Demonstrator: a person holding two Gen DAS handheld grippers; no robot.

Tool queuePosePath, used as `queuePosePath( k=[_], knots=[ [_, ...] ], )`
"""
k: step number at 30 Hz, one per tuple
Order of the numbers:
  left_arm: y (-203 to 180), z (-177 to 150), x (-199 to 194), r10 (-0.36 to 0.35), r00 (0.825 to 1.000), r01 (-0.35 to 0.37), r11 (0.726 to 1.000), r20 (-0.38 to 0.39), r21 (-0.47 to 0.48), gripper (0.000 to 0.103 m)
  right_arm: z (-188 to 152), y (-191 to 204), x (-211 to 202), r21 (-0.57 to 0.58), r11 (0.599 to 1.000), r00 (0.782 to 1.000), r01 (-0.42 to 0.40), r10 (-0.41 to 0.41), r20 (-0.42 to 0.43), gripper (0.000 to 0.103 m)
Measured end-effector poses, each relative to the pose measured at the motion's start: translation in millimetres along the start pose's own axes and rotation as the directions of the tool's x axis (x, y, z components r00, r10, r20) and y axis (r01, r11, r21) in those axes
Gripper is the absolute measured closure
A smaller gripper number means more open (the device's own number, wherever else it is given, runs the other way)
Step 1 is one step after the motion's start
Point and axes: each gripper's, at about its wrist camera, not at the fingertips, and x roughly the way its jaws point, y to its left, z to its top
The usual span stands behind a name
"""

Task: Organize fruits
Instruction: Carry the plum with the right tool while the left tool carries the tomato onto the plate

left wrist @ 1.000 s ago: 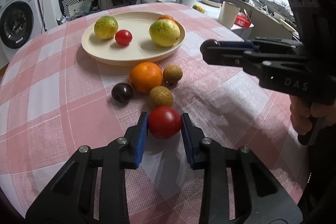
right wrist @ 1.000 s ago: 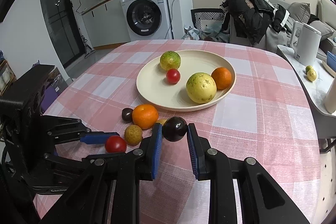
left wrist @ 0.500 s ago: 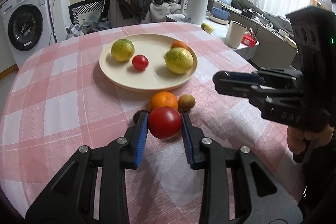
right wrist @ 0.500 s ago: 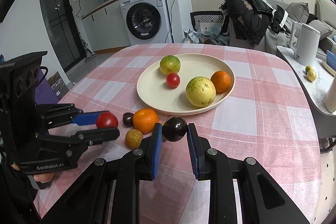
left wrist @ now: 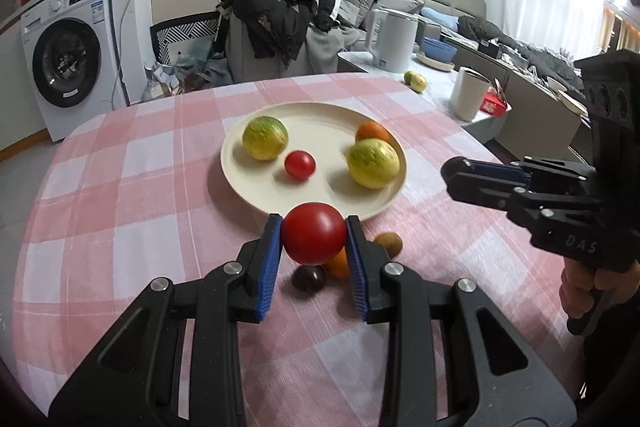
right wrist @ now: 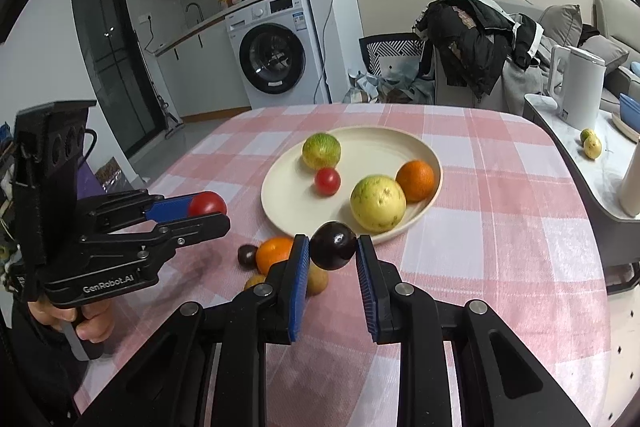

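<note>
1. Left gripper (left wrist: 314,237): clamped on a red tomato (left wrist: 314,233), pads pressed to its two sides, fruit clear of the tablecloth (left wrist: 120,195).
2. Right gripper (right wrist: 333,247): clamped on a dark plum (right wrist: 333,245), also carried off the cloth.
3. Goal, as judged from the task: the cream plate (left wrist: 320,115), already loaded with two yellow-green fruits, a small tomato (left wrist: 299,165) and an orange (left wrist: 372,131).
4. Key relation: plate straight ahead of and below both grippers, near rim just beyond each held fruit; seen from the right wrist, tomato off to the left of the plate and apart from its rim, plum in line with the near rim.
5. Nearer hand: probably the right, though depth under the fisheye is hard to read.
6. Free landing spots: bare plate floor in front of the small tomato for the left load; gap beside the bigger yellow-green fruit (right wrist: 378,203) for the right load.
7. Left on the cloth near the plate's rim: a second orange (right wrist: 274,253), a second dark plum (right wrist: 247,255) and two small brown fruits, all below the held pieces.
8. Round fruit, no long axis; likely to roll once released.
</note>
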Motion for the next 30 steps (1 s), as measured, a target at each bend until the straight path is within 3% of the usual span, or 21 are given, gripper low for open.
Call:
queuePosePath(
  k=[16,30],
  knots=[
    [20,37,33,0.05,0.999,-0.05,0.999,0.021,-0.016,0.075,38,-7,12,-0.001,1.0,0.999,0.021,-0.021,0.028,0.078],
    [32,38,69,0.055,0.998,-0.056,0.998,-0.021,-0.018,0.075,58,-16,49,0.022,0.999,0.999,0.04,-0.04,-0.002,0.078]
  ],
)
